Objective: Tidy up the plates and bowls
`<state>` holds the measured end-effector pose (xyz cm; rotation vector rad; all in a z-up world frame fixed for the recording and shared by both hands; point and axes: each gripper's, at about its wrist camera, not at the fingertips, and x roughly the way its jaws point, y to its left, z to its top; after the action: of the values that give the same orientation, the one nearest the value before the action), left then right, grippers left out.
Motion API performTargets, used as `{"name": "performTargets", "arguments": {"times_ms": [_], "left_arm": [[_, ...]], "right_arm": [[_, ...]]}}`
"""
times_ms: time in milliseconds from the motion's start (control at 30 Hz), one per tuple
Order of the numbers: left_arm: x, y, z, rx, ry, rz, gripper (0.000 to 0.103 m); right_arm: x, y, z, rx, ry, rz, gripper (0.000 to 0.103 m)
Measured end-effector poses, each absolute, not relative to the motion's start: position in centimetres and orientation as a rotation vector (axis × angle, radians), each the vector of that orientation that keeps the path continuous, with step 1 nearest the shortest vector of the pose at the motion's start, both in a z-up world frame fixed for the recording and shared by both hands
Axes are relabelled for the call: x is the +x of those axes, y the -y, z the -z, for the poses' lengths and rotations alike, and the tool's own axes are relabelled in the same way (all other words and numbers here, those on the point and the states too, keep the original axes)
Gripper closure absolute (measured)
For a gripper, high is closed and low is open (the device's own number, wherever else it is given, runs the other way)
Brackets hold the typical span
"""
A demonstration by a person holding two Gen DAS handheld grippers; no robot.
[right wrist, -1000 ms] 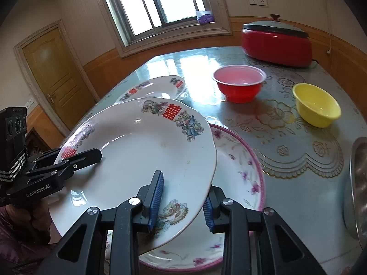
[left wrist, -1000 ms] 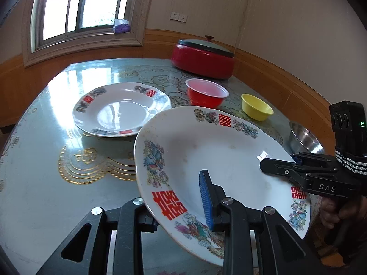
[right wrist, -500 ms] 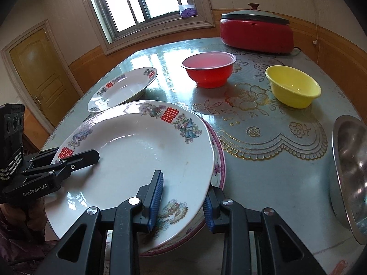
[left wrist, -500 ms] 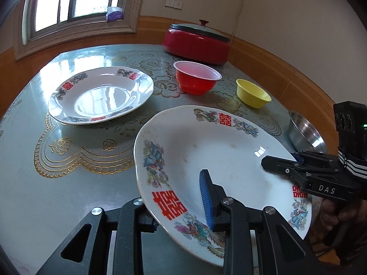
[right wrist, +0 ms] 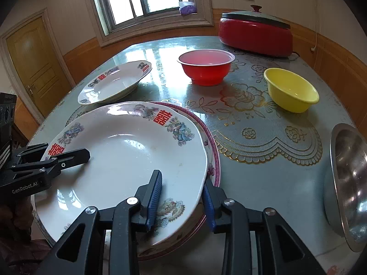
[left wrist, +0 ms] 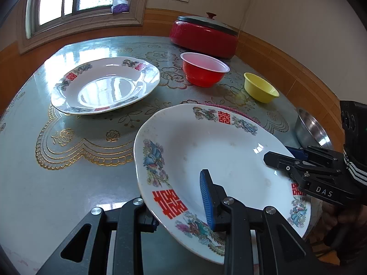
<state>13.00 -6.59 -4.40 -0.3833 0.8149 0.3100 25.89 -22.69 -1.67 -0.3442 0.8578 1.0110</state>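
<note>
- While both grippers clamp opposite rims, the white plate (right wrist: 128, 158) lies nested on the pink-rimmed plate (right wrist: 212, 151), its near edge between the right gripper (right wrist: 181, 197) pads.
- Left gripper (left wrist: 176, 208) grips the opposite rim; neither hand is nearer.
- Compared with a second earlier, the plate sits lower and level on the stack, no longer tilted above it.

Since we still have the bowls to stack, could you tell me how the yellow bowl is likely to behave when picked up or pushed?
The yellow bowl looks like thin plastic, so it is probably light and not fragile. Its smooth wall flares outward, so fingers may slip upward unless they pinch the rim. The glossy table probably lets it slide when pushed rather than tip, as it sits low and wide.
</note>
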Motion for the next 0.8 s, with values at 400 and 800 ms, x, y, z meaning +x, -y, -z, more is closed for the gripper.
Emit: {"name": "performTargets", "arguments": {"times_ms": [400, 800], "left_arm": [[12.9, 7.0, 3.9, -0.361, -0.847, -0.329, 0.072], [12.6, 7.8, 3.6, -0.336, -0.875, -0.335, 0.071]], "right_arm": [[25.1, 22.1, 1.9, -0.382, -0.809, -0.949, 0.066], [24.4, 21.8, 1.9, -0.455, -0.741, -0.924, 0.066]]}}
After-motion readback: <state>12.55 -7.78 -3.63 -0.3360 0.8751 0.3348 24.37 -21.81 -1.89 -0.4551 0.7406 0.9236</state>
